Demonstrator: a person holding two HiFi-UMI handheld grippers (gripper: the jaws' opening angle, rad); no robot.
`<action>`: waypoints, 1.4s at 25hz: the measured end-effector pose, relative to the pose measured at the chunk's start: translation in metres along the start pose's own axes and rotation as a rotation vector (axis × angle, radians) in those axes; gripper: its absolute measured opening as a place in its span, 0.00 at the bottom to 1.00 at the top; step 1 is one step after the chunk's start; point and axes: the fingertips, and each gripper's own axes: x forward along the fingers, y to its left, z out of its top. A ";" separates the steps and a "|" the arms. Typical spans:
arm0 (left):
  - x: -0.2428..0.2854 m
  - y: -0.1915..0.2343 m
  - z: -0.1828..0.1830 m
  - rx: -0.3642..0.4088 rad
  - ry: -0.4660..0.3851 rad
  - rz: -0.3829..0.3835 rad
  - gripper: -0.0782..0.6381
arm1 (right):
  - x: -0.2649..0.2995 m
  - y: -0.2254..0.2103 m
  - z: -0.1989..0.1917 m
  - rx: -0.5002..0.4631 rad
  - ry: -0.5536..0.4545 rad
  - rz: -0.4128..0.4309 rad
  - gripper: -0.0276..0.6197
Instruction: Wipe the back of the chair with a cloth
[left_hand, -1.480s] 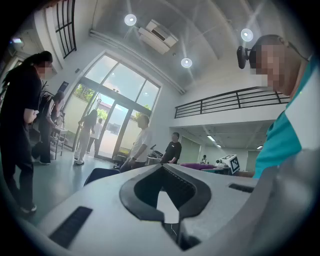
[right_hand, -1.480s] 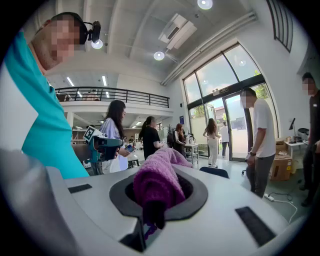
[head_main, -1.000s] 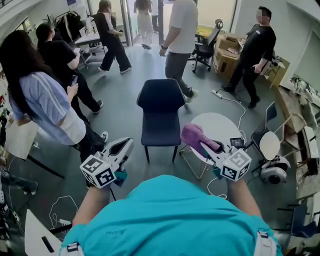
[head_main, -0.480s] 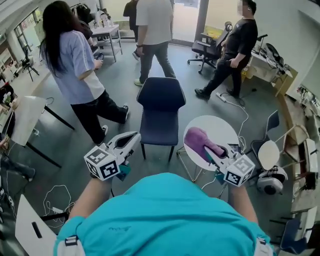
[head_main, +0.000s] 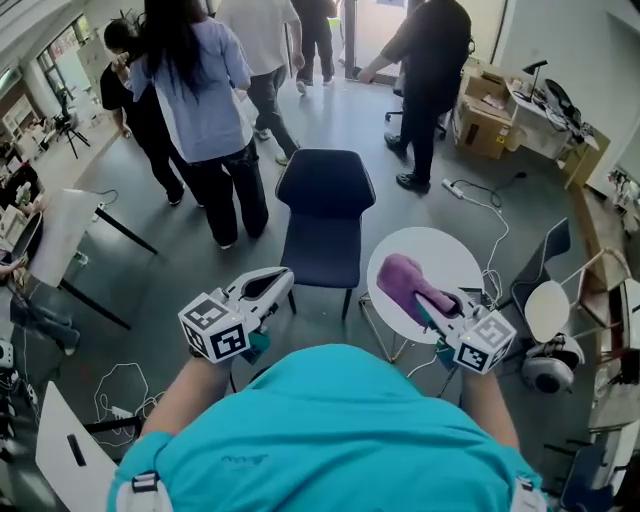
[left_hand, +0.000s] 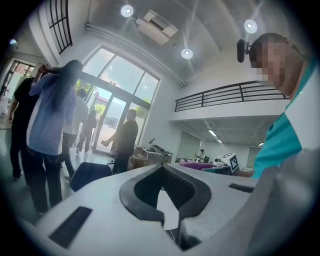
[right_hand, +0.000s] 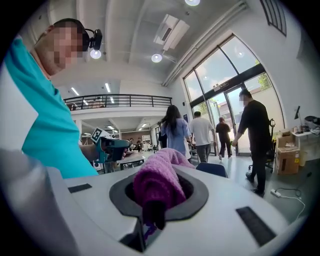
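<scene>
Head view: the dark blue chair (head_main: 322, 200) stands on the grey floor (head_main: 180, 290), back toward us and well apart from both tools. To its right is a white round table (head_main: 445, 255). Only here do we see the chair whole.

Right gripper (head_main: 425, 305): its jaws are clamped on the purple cloth (head_main: 400, 277), which bulges out over the table's edge in the head view. The right gripper view shows what the head view cannot: the cloth (right_hand: 157, 185) is bunched in the dark-lined hollow between the jaws, with a dark fold hanging toward the camera. The chair's top edge (right_hand: 212, 170) peeks in behind it.

Left gripper (head_main: 285, 277): it is held low on our left. In the left gripper view the jaw tips meet at the far end and the dark-padded hollow holds nothing; we see pale floor through it. That view also catches a corner of the chair (left_hand: 87, 175) and, far right, the cloth (left_hand: 192, 164).

Both gripper views take in the upper room, which the head view lacks: a railing (left_hand: 230, 95) along a mezzanine, ceiling lights and tall glass doors (right_hand: 225, 115).

People stand beyond the chair, one in a light blue top (head_main: 200, 90). Cardboard boxes (head_main: 485, 115) sit at the far right.

Writing: the marker cubes carry black-and-white square patterns only. A small print on the teal shirt (head_main: 330, 430) is too small to read.
</scene>
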 end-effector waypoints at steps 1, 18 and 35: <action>0.001 0.005 0.000 -0.002 0.000 0.004 0.12 | 0.005 -0.001 -0.002 0.002 0.005 0.007 0.12; -0.010 0.308 0.051 -0.020 0.033 -0.089 0.12 | 0.302 -0.044 0.037 -0.023 0.082 -0.085 0.12; 0.113 0.396 0.046 -0.066 0.131 -0.128 0.11 | 0.343 -0.159 0.019 0.066 0.130 -0.145 0.12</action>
